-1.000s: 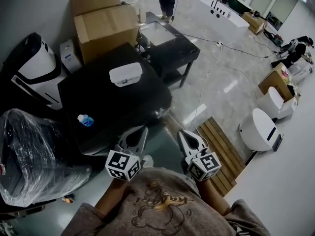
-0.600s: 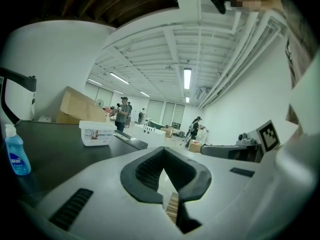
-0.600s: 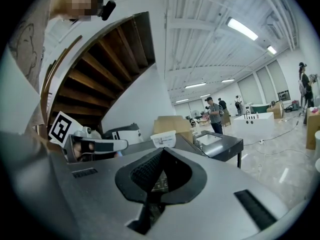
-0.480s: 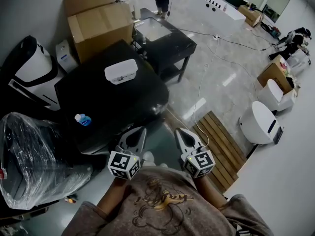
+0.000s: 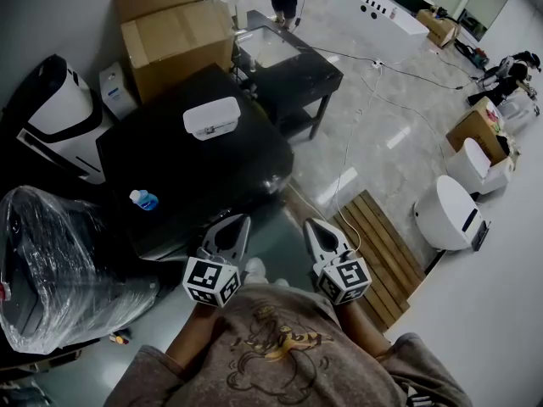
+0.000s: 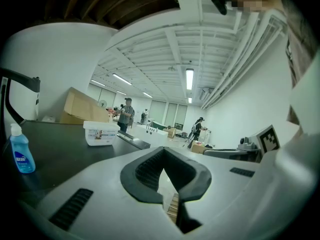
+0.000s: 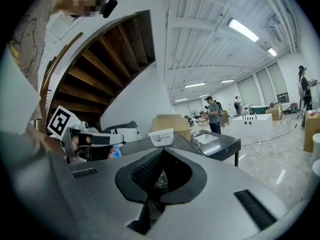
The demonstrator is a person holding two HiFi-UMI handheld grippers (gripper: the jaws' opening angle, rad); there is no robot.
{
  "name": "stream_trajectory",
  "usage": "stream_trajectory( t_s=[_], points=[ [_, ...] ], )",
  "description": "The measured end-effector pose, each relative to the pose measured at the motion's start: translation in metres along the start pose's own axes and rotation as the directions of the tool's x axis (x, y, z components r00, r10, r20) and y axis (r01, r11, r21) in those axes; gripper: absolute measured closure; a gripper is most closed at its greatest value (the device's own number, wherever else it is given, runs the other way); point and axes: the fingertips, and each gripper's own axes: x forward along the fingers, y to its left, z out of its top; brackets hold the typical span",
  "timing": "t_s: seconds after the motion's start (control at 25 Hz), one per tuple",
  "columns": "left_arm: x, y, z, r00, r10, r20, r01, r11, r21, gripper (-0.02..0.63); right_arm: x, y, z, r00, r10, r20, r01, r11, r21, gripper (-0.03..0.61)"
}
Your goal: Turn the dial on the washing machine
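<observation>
here, washing machine front hidden

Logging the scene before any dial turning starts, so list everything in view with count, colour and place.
washing machine: one, black, centre left, ahead of the grippers
lidded box: one, white, on the machine's top
bottle: one, blue, on the machine's top near its left edge
cardboard boxes: two, brown, stacked behind the machine
table: one, black, right of the boxes
wrapped bundle: one, clear plastic, lower left
slatted platform: one, wooden, floor at right
rounded units: two, white, right of the platform
left gripper: one, grey, shut and empty, bottom centre
right gripper: one, grey, shut and empty, bottom centre
</observation>
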Motion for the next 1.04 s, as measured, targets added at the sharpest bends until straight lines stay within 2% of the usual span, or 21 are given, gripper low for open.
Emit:
stream_trajectory(
  t_s=[1.04],
  points=[
    [-0.009,0.0012,-0.0067,0.999,0.049,-0.017,-0.049,0.999,-0.019,0.617,0.0063,0.0064,-0.0028,0.999,0.044,-0.014,-0.044,0.999,-0.018,0.578]
  ],
)
